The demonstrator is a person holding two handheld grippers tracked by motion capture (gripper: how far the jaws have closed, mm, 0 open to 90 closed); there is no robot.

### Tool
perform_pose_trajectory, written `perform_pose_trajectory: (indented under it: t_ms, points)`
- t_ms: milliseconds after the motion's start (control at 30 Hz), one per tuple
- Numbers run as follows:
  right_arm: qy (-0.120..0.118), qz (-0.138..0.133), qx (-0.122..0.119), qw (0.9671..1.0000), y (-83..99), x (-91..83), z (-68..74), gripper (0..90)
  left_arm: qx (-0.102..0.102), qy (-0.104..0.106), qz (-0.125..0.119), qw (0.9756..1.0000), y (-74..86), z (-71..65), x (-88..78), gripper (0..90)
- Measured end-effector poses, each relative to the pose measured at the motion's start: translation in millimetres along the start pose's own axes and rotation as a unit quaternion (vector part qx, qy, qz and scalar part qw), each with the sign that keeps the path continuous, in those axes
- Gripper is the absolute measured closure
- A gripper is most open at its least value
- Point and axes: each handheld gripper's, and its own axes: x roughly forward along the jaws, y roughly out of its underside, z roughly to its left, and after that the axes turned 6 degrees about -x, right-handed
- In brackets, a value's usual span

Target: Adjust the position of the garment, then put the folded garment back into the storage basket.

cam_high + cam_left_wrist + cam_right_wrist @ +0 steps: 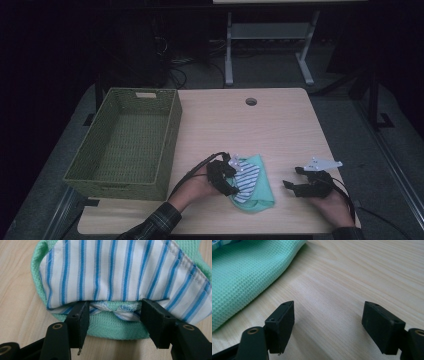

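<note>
Folded striped cloth (248, 179) atop green cloth (262, 192) at worktop (260, 125) six o'clock, left tool (229, 176) spread wide astride its hem, gripping nothing; right tool (294, 180) at four o'clock, wide, empty, clear for release.

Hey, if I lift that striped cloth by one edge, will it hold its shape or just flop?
It will probably flop: the striped cloth lies soft and folded over the green waffle cloth. It looks thin and light, so one pinch should carry it. The green cloth may drag along, since the two lie bunched together between the open left gripper jaws.
</note>
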Motion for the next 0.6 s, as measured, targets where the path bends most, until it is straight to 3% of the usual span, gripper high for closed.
perform_pose_trajectory:
  t_ms: [300,600]
  points:
    - [0.011,0.007,-0.008,0.9999,-1.1,2.0,2.7,20.5,-0.001,-0.003,0.013,0.9999,-3.6,-0.8,0.4,40.7]
    - [0.016,0.010,-0.001,0.9998,-1.2,1.9,3.1,18.9,0.001,0.002,0.015,0.9999,-3.9,-2.3,-1.3,55.7]
